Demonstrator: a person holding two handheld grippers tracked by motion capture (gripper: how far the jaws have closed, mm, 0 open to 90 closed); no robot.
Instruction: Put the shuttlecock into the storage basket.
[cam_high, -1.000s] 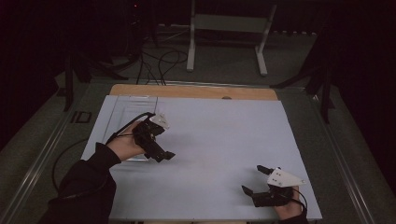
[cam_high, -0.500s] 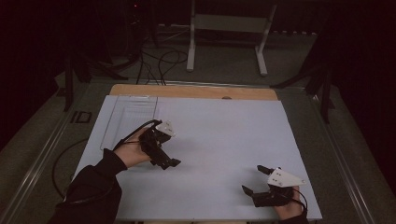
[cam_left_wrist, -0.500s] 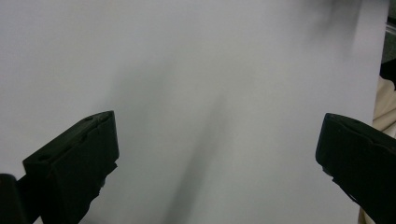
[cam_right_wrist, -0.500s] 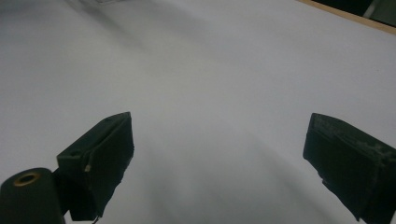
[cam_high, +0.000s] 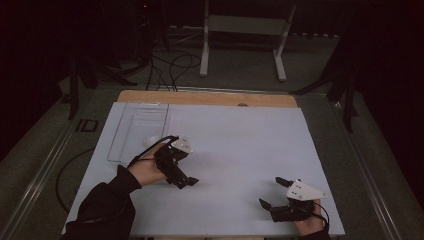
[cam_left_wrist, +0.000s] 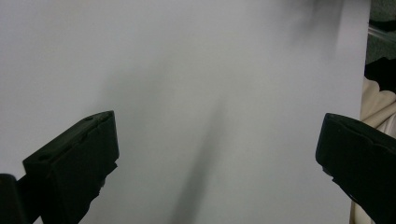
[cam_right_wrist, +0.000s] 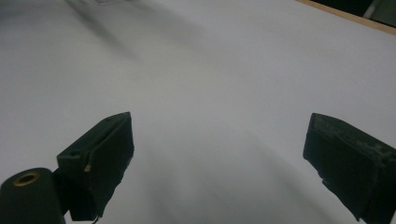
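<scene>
Left gripper (cam_high: 186, 181) is hovering over the white sheet (cam_high: 235, 150), jaws spread wide, gripping nothing; the left gripper view is showing both black jaws far apart over bare sheet. Right gripper (cam_high: 272, 192) is sitting near the sheet's near-right corner, jaws likewise gaping and empty.

Nearest thing to the left gripper is the clear tray (cam_high: 139, 131), lying flat at the sheet's far-left, just beyond the hand (cam_high: 147, 169). A small pale bit (cam_high: 151, 141) is sitting near the tray's near edge; too blurry to identify.

Tray is looking like thin see-through plastic: rectangular, shallow, raised rim. Probably light, fairly stiff but flexing if pinched hard, and slick, so likely sliding on the smooth sheet. Best hold would be on the rim, one jaw inside and one outside the near wall, rather than pressing on the flat bottom.

Sheet is matte, smooth, flat, covering a wooden table (cam_high: 210, 98) whose far edge is peeking out.
</scene>
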